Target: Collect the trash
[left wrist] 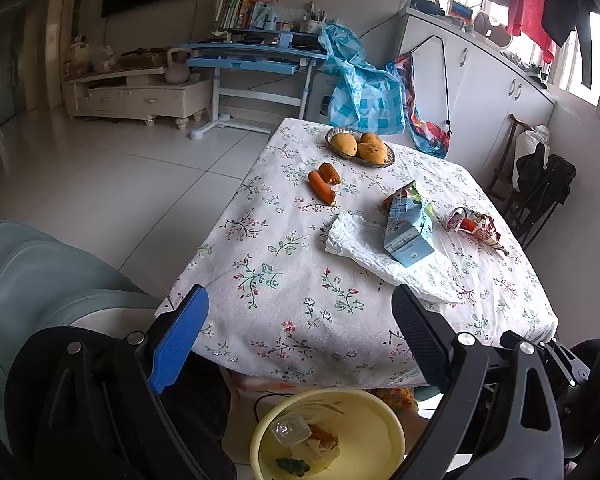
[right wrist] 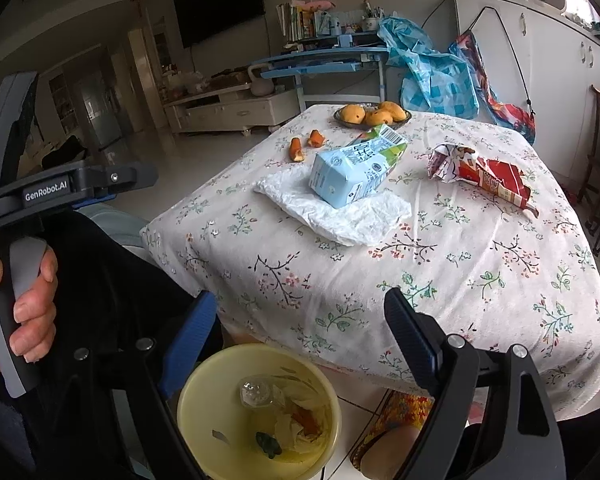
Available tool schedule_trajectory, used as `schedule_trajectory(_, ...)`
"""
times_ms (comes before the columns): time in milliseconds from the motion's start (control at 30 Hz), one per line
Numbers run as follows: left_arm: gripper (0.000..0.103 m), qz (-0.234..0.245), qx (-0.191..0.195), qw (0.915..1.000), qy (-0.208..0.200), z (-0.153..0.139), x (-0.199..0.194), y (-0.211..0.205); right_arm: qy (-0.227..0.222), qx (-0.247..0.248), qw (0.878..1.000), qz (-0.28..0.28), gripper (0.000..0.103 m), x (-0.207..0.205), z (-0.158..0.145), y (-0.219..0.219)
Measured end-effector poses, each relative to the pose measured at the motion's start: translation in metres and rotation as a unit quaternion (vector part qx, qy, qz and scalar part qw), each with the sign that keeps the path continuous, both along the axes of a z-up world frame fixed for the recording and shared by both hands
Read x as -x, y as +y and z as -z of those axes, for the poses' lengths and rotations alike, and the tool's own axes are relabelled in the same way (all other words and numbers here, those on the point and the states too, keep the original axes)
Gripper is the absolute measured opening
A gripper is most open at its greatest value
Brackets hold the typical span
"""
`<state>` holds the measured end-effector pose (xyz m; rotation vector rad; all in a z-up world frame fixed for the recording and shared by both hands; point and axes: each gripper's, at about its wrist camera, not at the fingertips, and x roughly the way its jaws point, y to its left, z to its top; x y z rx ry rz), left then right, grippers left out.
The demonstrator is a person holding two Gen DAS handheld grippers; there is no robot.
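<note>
From the left wrist view, the left tool (left wrist: 300, 312) hangs with its fingers spread wide and nothing between them, over the near edge of the bench (left wrist: 284, 320), which wears a white floral cloth. On the cloth lies a pale blue milk carton (left wrist: 408, 232), tipped on its side with its gable top torn open, resting on a crumpled white plastic bag (left wrist: 364, 256). Just right of it sits a twisted red and white snack wrapper (left wrist: 476, 228). Farther off are two orange peel pieces (left wrist: 324, 184) and, at the far edge, a dish of mangoes (left wrist: 360, 146). Below the bench, on the floor, stands a yellow bin (left wrist: 328, 436) holding scraps and a clear crushed piece of plastic.

From the right wrist view, the right tool (right wrist: 300, 316) is likewise spread and empty, above the same yellow bin (right wrist: 260, 412). The carton (right wrist: 356, 172) shows a barcode at its torn end; the wrapper (right wrist: 480, 176) lies to its right, apart from it. At the left, a hand (right wrist: 28, 300) grips the other tool's grey handle.
</note>
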<state>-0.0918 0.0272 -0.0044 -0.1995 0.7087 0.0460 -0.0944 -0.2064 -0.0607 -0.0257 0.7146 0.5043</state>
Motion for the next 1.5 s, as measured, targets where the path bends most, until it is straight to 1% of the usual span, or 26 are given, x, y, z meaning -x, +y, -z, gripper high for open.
schedule_trajectory(133, 0.090, 0.000, 0.000, 1.0000, 0.001, 0.000, 0.000, 0.000, 0.008, -0.006, 1.000, -0.004, 0.082, -0.002, 0.002, 0.001)
schedule_trajectory(300, 0.090, 0.000, 0.001, 1.0000, 0.002, 0.001, 0.000, -0.001, 0.023, -0.045, 0.999, 0.005, 0.082, -0.015, -0.005, -0.007)
schedule_trajectory(400, 0.090, 0.002, 0.001, 1.0000, 0.005, 0.002, -0.001, -0.001, 0.036, -0.078, 0.996, 0.020, 0.082, -0.035, -0.011, -0.014)
schedule_trajectory(533, 0.090, 0.003, 0.002, 1.0000, 0.008, 0.004, -0.001, 0.000, 0.061, -0.126, 0.989, 0.046, 0.082, -0.078, -0.020, -0.018)
schedule_trajectory(633, 0.090, 0.004, 0.004, 0.9999, 0.011, 0.004, -0.001, 0.001, 0.081, -0.139, 0.985, 0.064, 0.082, -0.109, -0.020, -0.016)
schedule_trajectory(833, 0.090, 0.009, 0.005, 0.9998, 0.019, 0.006, -0.005, -0.001, 0.140, -0.138, 0.976, 0.099, 0.082, -0.170, -0.003, -0.002)
schedule_trajectory(967, 0.090, 0.013, 0.003, 0.9996, 0.024, 0.008, -0.007, -0.003, 0.187, -0.105, 0.970, 0.114, 0.083, -0.205, 0.014, 0.011)
schedule_trajectory(1000, 0.090, 0.014, 0.004, 0.9995, 0.027, 0.008, -0.008, -0.003, 0.185, -0.098, 0.972, 0.112, 0.083, -0.211, 0.015, 0.015)
schedule_trajectory(1067, 0.090, 0.017, 0.012, 0.9992, 0.034, 0.011, -0.013, -0.003, 0.188, -0.087, 0.973, 0.101, 0.067, -0.221, 0.015, 0.018)
schedule_trajectory(1100, 0.090, 0.017, 0.016, 0.9990, 0.037, 0.012, -0.015, -0.003, 0.192, -0.091, 0.972, 0.095, 0.064, -0.223, 0.015, 0.018)
schedule_trajectory(1167, 0.090, 0.018, 0.037, 0.9978, 0.051, 0.016, -0.021, 0.000, 0.189, -0.102, 0.973, 0.084, 0.062, -0.227, 0.010, 0.013)
schedule_trajectory(1267, 0.090, 0.014, 0.071, 0.9946, 0.074, 0.026, -0.035, 0.004, 0.174, -0.129, 0.973, 0.076, 0.061, -0.221, -0.001, 0.000)
schedule_trajectory(1333, 0.090, 0.013, 0.091, 0.9915, 0.092, 0.033, -0.046, 0.002, 0.154, -0.158, 0.973, 0.072, 0.060, -0.210, -0.013, -0.016)
schedule_trajectory(1500, 0.090, 0.016, 0.131, 0.9837, 0.122, 0.052, -0.082, -0.015, 0.115, -0.201, 0.970, 0.068, 0.060, -0.179, -0.035, -0.049)
